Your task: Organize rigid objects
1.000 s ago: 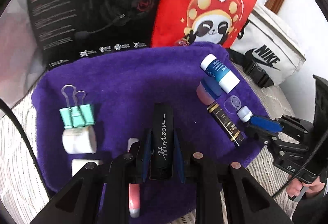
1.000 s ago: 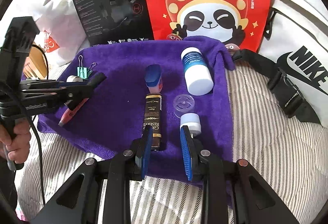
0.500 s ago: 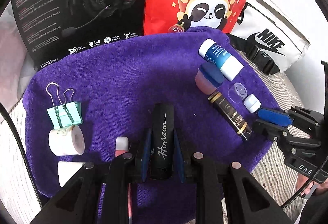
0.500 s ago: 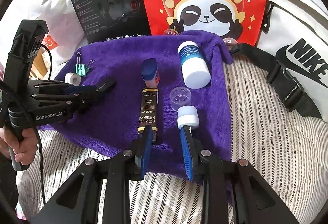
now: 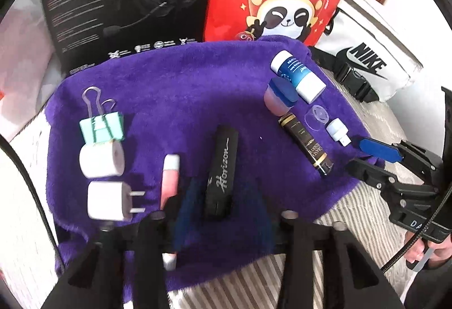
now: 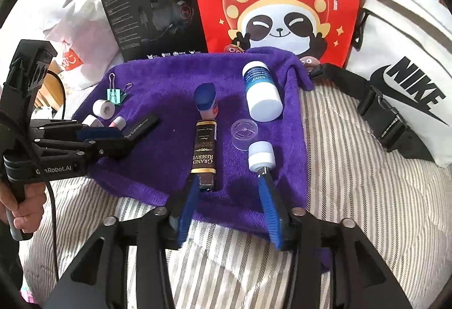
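The left gripper [image 5: 223,193] has spread wide, its blue pads blurred either side of the black Horizon tube [image 5: 221,167]; half a second ago it clamped that tube. The tube now lies free on the purple towel [image 5: 175,88], long axis running away from the camera, tip tilted slightly right. The right gripper [image 6: 228,184] stands open, one finger beside the Grand Reserve tube [image 6: 205,150], the other at the small white cap [image 6: 261,155].

Left hand-held gripper [image 5: 223,196] jaws apart; right hand-held gripper [image 6: 230,184] jaws apart.
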